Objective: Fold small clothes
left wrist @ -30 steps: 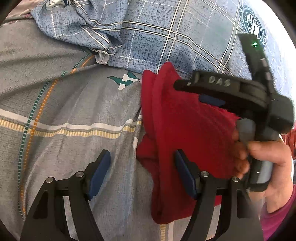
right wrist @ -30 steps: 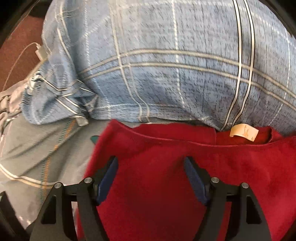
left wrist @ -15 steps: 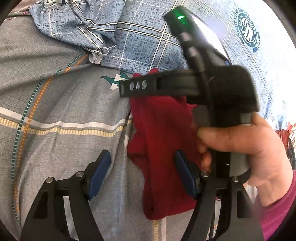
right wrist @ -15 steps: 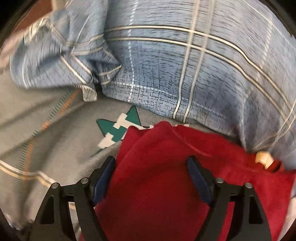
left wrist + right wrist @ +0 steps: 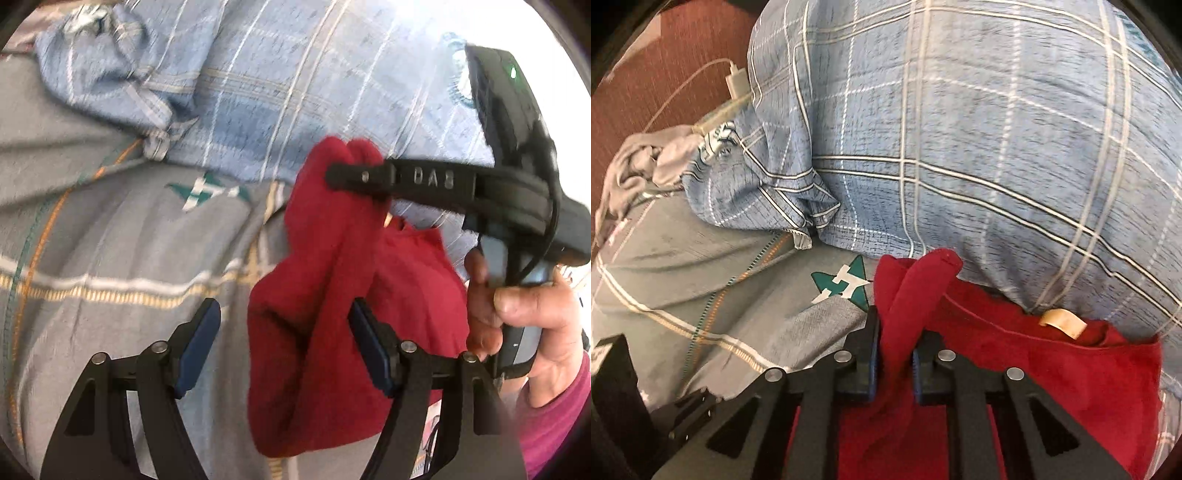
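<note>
A small red garment (image 5: 314,332) hangs bunched above the grey bedsheet (image 5: 110,251). My right gripper (image 5: 894,354) is shut on its upper edge; it shows in the left wrist view (image 5: 332,173) pinching the top of the red cloth. The garment (image 5: 1052,376) has a beige label (image 5: 1062,322) at its neck. My left gripper (image 5: 284,343) is open; its right pad sits against the hanging cloth, its left pad over bare sheet.
A large blue plaid pillow (image 5: 960,147) lies right behind the garment. A white charger and cable (image 5: 737,83) rest at its far left, by crumpled grey cloth (image 5: 639,166). The sheet has a teal star print (image 5: 846,284).
My right gripper has closed on the garment's edge and lifted it, bunching the cloth. The left gripper stays open in much the same place.
</note>
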{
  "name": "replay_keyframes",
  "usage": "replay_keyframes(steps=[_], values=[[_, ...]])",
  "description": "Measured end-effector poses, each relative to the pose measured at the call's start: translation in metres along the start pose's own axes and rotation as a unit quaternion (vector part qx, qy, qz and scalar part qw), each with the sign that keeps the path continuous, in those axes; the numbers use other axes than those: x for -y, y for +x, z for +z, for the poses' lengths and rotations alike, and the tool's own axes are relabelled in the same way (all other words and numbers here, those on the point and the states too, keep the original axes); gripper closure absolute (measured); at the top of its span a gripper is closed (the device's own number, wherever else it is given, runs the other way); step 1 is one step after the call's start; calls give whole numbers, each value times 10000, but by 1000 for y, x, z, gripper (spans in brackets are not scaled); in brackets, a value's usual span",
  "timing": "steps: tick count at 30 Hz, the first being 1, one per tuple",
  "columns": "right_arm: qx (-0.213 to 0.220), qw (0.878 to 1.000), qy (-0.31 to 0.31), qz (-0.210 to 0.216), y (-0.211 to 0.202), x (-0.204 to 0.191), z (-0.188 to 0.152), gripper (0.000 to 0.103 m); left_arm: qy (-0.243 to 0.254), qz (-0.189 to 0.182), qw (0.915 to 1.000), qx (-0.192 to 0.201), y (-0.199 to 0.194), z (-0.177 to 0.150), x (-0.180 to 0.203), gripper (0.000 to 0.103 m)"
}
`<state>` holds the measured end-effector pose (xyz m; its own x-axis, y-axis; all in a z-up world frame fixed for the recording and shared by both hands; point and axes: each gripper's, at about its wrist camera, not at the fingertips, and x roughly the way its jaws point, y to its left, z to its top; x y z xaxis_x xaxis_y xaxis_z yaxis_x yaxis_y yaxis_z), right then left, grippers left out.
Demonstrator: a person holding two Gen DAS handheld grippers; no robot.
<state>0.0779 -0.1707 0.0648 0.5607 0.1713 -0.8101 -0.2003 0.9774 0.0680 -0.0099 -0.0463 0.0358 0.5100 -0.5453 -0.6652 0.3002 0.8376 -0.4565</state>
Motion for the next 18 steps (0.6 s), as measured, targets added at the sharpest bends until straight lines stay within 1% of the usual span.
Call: replay_keyframes(steps=[1,3,5,6,7,8,9,10,11,12,13,15,17,18], values=[[4,10000,46,51,-6,7,-2,90,106,-39,9999,39,-1,2,4,35],[-13,9999,101,95,-8,13,-1,90,288,-130,9995,36,1,4,10,63],[-34,9997,222,115,-12,19,-3,89,429,-237,9988,3,0,2,16,68],[-57,9993,338,174,-13,22,-3,84,512,-277,9983,14,0,2,19,74],[-110,9982,532,268,-14,27,-1,82,597,-319,9977,7,1,2,22,75],[-116,9973,668,288,-13,29,0,71,688,-383,9969,8,-1,2,26,77],[-100,9966,755,304,-17,32,0,48,744,-418,9963,26,-2,2,28,78],[-60,9961,824,319,-26,33,0,34,790,-440,9959,41,-4,1,30,79],[-36,9960,833,333,-26,30,1,16,844,-448,9954,51,-5,0,32,79],[-34,9962,804,336,-25,26,3,15,866,-435,9953,42,-5,0,33,79],[-116,9971,685,310,-21,19,5,16,862,-434,9953,33,-5,-1,33,79],[-327,9982,463,214,-9,6,9,16,845,-443,9954,24,-5,-1,33,79],[-622,9975,323,25,12,-5,9,16,851,-435,9954,27,-6,-1,33,79],[-726,9969,289,-19,19,-8,8,21,854,-427,9954,23,-6,-1,33,79]])
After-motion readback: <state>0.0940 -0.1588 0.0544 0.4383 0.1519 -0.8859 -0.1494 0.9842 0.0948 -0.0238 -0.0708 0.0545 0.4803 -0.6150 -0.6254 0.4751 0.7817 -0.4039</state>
